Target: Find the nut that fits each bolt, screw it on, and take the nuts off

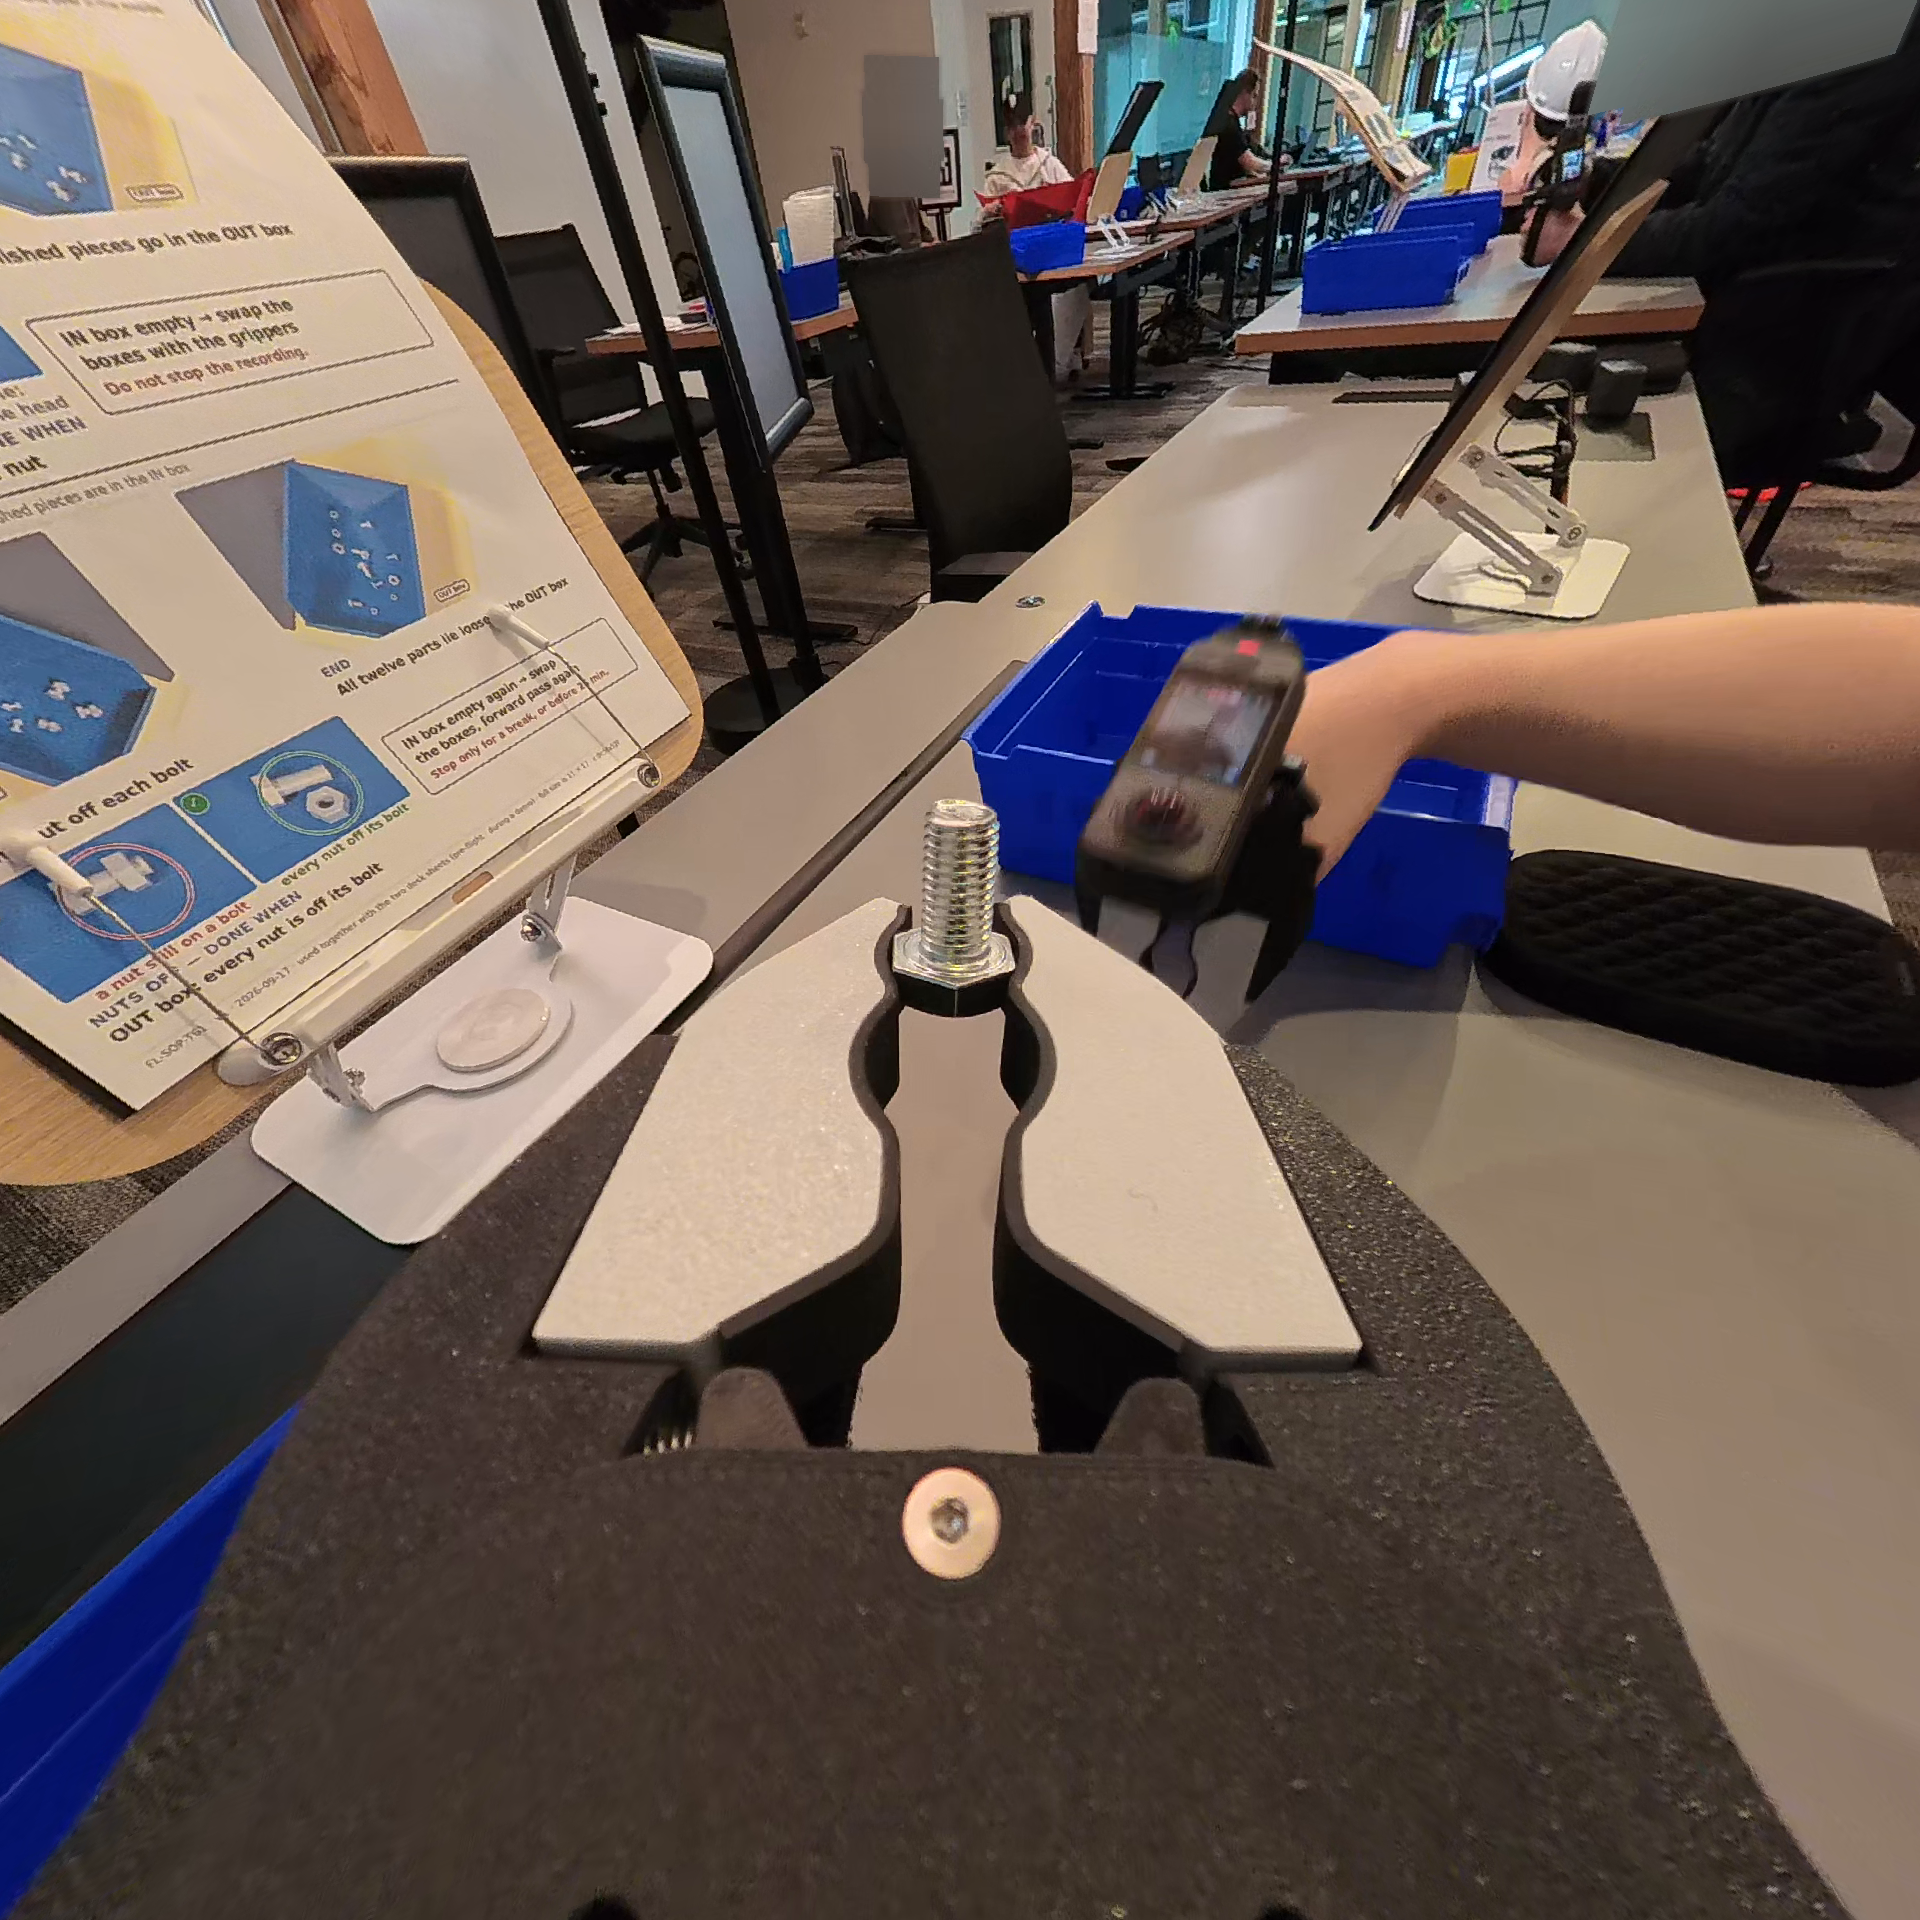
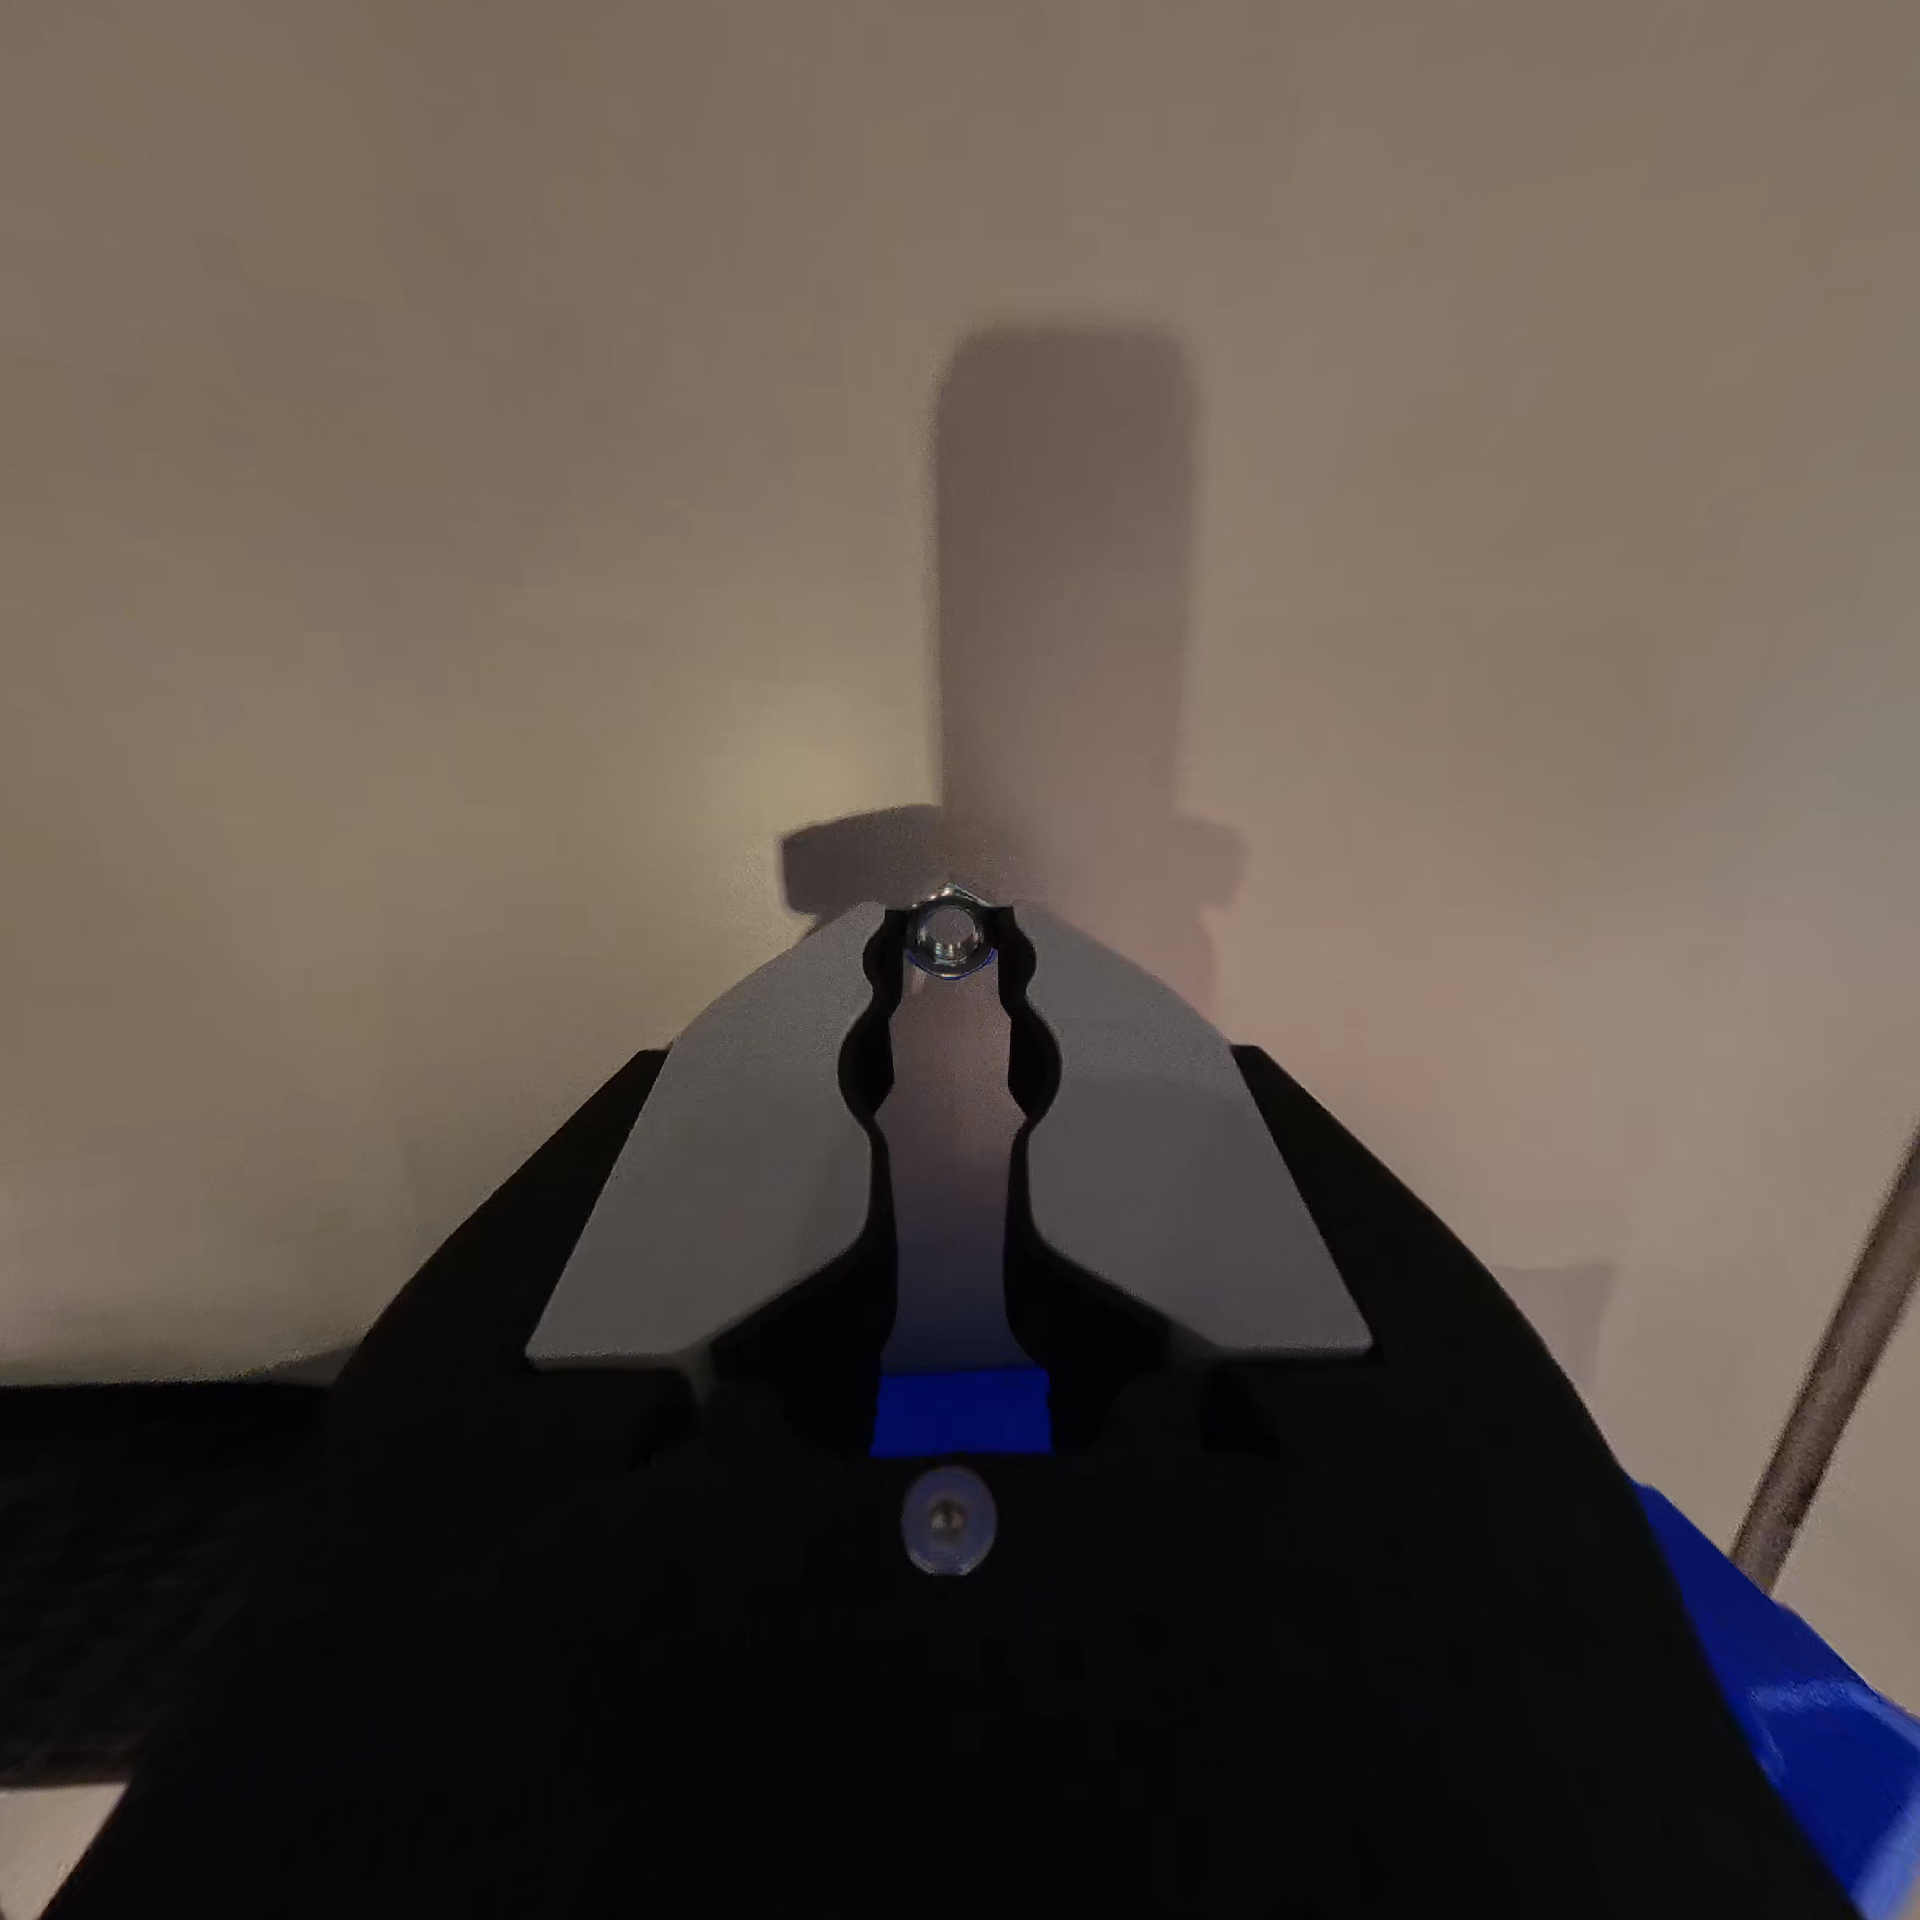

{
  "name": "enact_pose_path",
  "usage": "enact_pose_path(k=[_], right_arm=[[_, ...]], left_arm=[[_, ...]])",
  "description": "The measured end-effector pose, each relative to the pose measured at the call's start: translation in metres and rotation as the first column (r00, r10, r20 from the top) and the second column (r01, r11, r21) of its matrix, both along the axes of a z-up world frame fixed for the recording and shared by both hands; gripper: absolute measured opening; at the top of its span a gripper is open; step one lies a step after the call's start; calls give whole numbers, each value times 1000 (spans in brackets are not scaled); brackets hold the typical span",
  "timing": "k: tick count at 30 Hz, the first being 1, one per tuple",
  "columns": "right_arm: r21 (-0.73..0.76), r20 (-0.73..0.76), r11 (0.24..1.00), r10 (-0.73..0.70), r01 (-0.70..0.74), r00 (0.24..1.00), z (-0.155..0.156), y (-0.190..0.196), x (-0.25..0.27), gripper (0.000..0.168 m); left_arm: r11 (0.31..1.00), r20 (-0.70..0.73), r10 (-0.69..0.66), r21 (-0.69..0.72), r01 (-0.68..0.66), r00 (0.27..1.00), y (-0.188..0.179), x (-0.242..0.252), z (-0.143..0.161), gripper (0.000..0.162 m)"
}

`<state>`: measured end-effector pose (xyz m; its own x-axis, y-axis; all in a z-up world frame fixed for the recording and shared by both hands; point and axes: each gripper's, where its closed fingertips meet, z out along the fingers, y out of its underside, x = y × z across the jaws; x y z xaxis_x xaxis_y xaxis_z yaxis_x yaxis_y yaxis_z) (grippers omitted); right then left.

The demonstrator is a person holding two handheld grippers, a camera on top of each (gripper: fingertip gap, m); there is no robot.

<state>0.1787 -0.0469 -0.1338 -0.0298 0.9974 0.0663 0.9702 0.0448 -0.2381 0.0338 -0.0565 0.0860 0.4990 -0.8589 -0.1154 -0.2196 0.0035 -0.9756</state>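
My left gripper is shut on the hex head of a silver bolt, which stands upright with its threaded shank pointing up and bare of any nut. My right gripper is shut on a small silver nut held between its fingertips, hole facing the camera, above the grey table. The right gripper also shows in the left wrist view, blurred, held by a person's hand in front of a blue box, to the right of the bolt and apart from it.
An instruction sheet on a wooden stand stands at the left on a white base. A black mesh pad lies right of the blue box. Another blue box edge shows at lower left. A tablet stand sits farther back. One gripper's finger ends stand about 25 cm off the other's.
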Motion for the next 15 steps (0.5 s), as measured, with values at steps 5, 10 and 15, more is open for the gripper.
enact_pose_path(k=[5,10,15], right_arm=[[62,-408,998,39,-14,912,105,-21,-33,19],[168,-674,984,156,-56,722,181,-56,-41,19],[248,-646,965,232,-88,727,180,-69,-42,19]], left_arm=[[999,-32,-26,-42,25,999,2,12,-16,15],[991,-146,-115,-90,102,983,-11,50,-55,15],[977,-308,-202,-128,170,930,-31,86,-102,14]])
